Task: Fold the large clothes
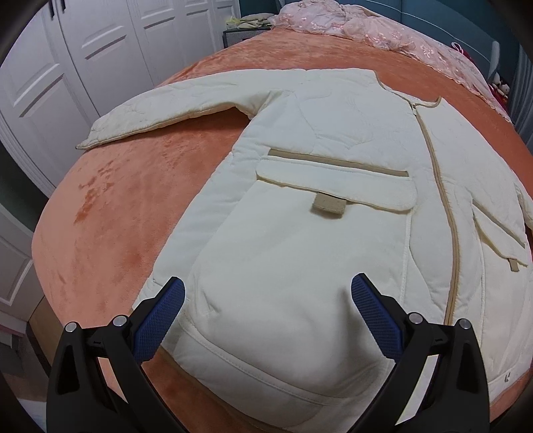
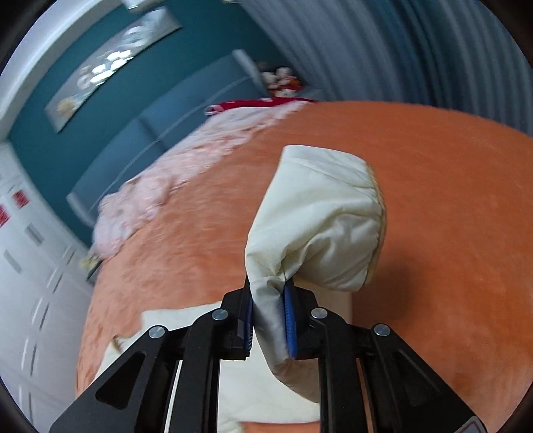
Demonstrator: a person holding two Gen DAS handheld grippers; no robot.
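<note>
A cream quilted coat (image 1: pixel 319 186) with tan trim lies flat, front up, on the orange bed cover (image 1: pixel 116 216). Its left sleeve (image 1: pixel 173 106) stretches out to the left. My left gripper (image 1: pixel 266 289) is open above the coat's hem, one blue pad each side of the lower pocket. In the right wrist view my right gripper (image 2: pixel 269 299) is shut on the cuff end of the coat's other sleeve (image 2: pixel 316 219) and holds it up above the bed. The coat's body (image 2: pixel 240 383) shows below it.
A pink lace cover (image 1: pixel 366 30) is bunched at the head of the bed. White wardrobe doors (image 1: pixel 66 50) stand along the left. A teal headboard (image 2: pixel 166 116) and wall lie behind, with soft toys (image 2: pixel 279 80) in the corner.
</note>
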